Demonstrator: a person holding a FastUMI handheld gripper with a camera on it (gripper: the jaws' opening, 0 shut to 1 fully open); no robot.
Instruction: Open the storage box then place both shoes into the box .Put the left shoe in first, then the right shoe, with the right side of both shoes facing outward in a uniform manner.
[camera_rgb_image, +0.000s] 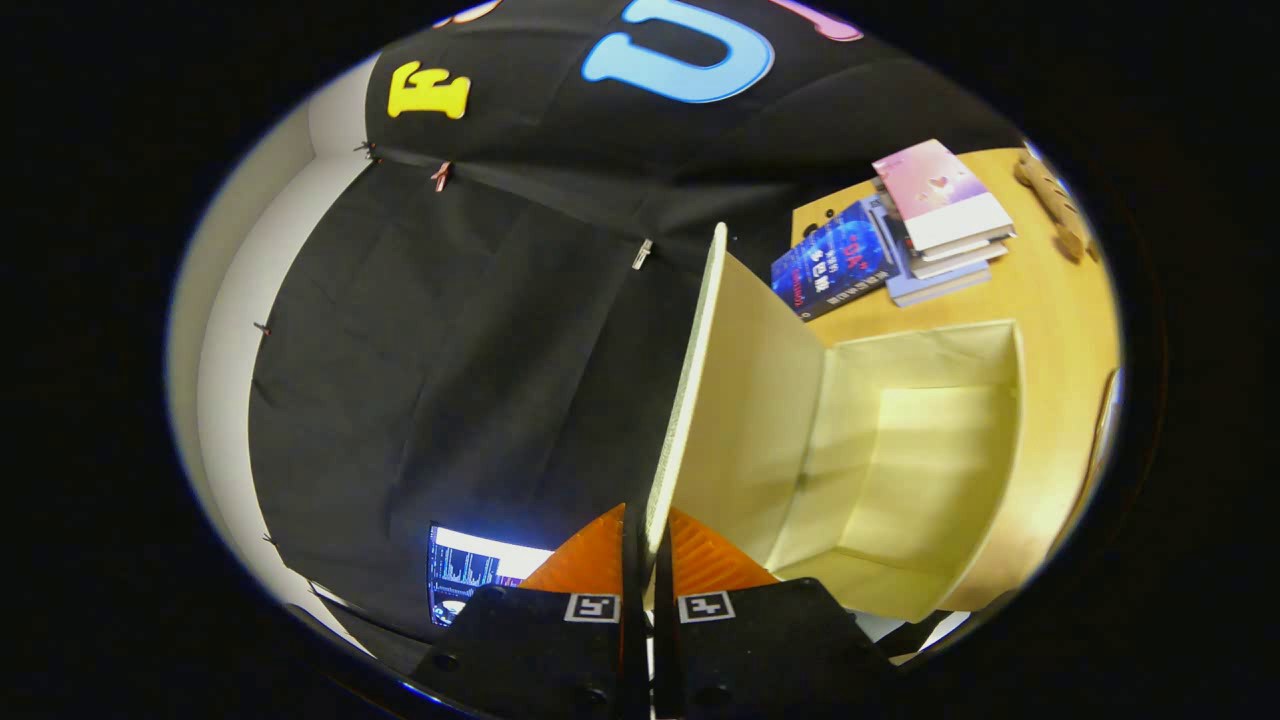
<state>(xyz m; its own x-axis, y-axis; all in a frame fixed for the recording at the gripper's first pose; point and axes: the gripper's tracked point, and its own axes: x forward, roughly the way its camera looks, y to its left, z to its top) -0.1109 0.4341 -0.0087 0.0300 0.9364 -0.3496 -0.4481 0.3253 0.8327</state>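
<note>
My gripper (648, 545) is shut on the free edge of the storage box's lid (745, 400), both fingers pinching the thin cream panel between them. The lid is swung up and stands edge-on ahead of the fingers. Beside it, to the right, the cream storage box (1005, 345) lies open on the wooden table, and its inside is bare. The view is rolled, so the table stands to the right.
A stack of books (935, 215) lies on the wooden table (1060, 300) beyond the box, with a blue book (835, 260) beside it. A brown object (1050, 200) rests near the table's far edge. A lit screen (470, 570) shows low beside the left finger.
</note>
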